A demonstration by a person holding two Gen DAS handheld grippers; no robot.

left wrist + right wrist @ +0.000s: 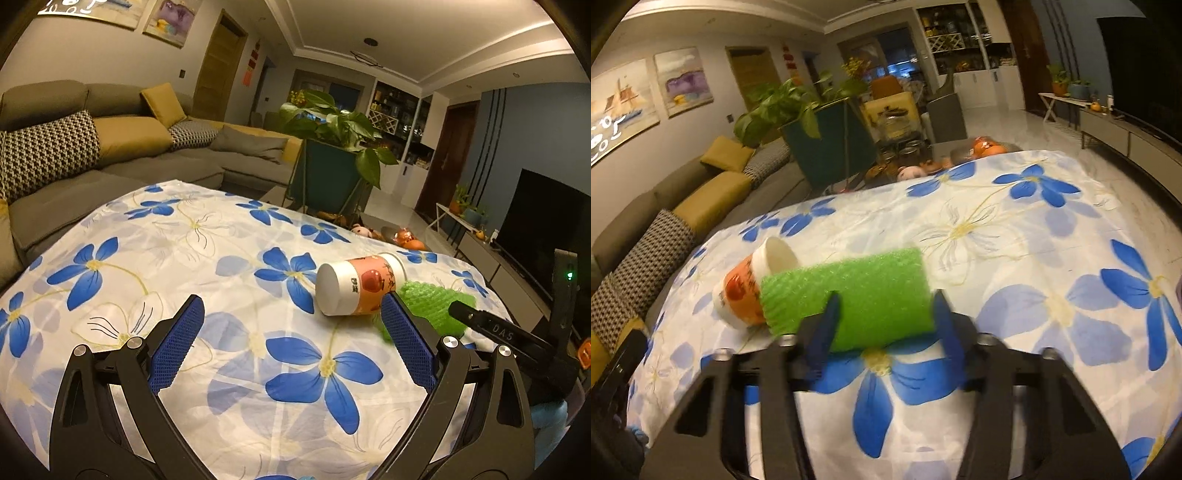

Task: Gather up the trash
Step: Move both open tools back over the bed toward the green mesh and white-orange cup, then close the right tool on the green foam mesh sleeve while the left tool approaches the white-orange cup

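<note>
We had the right gripper [886, 314] straddling the green foam sheet [849, 295], jaws spread either side and not yet pinched shut. The foam lay on the floral tablecloth [1034, 240], touching the paper cup [753, 291] tipped on its side beside it. Our left gripper [291, 325] hung wide apart, holding nothing, the cup [354, 291] just beyond its right finger. The risk, we reckoned: soft foam could squash and slip out, or nudge the cup into rolling off. The cup looked empty from its mouth; we saw no bin.
</note>
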